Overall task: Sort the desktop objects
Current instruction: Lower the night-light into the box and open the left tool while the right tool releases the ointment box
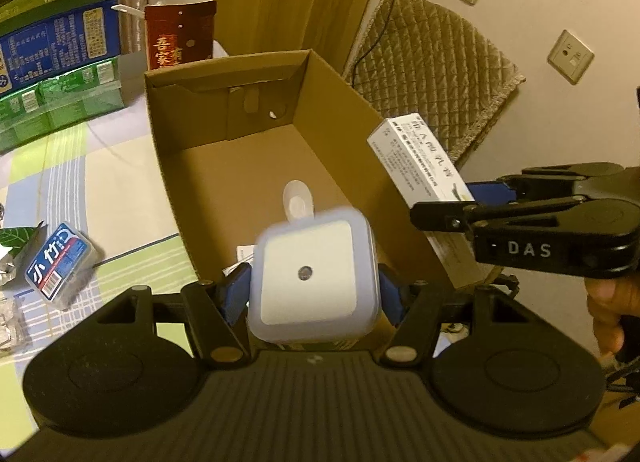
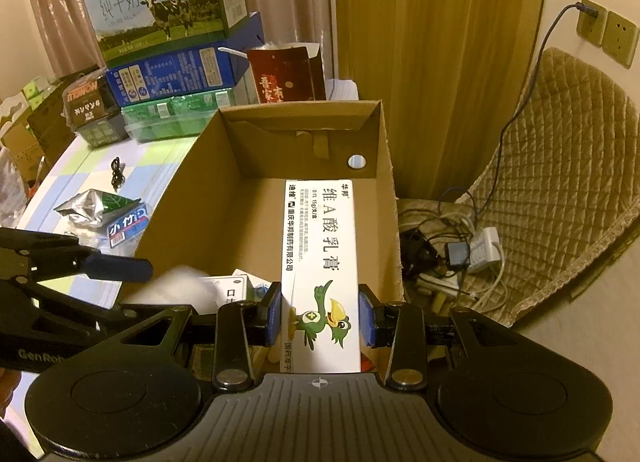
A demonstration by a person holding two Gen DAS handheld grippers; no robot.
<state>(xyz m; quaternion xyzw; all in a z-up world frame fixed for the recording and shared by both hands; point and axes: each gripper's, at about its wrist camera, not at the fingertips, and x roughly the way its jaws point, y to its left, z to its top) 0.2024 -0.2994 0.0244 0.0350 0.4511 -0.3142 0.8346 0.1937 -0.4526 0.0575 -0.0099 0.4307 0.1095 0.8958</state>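
My left gripper [image 1: 314,290] is shut on a white square night light [image 1: 312,278] and holds it above the near end of an open cardboard box [image 1: 232,166]. My right gripper [image 2: 320,318] is shut on a long white ointment carton [image 2: 320,262] with a green bird on it, over the box's right side [image 2: 384,198]. The carton and right gripper also show in the left wrist view [image 1: 416,158]. A white spoon-shaped item [image 1: 298,200] lies on the box floor. Small white packages [image 2: 236,290] lie at the near end of the box.
A blue and clear floss case [image 1: 60,260] and a silver foil packet [image 2: 86,204] lie on the table left of the box. Milk cartons [image 2: 160,10] and a red box [image 2: 286,74] stand behind. Cables and a power strip [image 2: 460,258] lie on a quilted chair at right.
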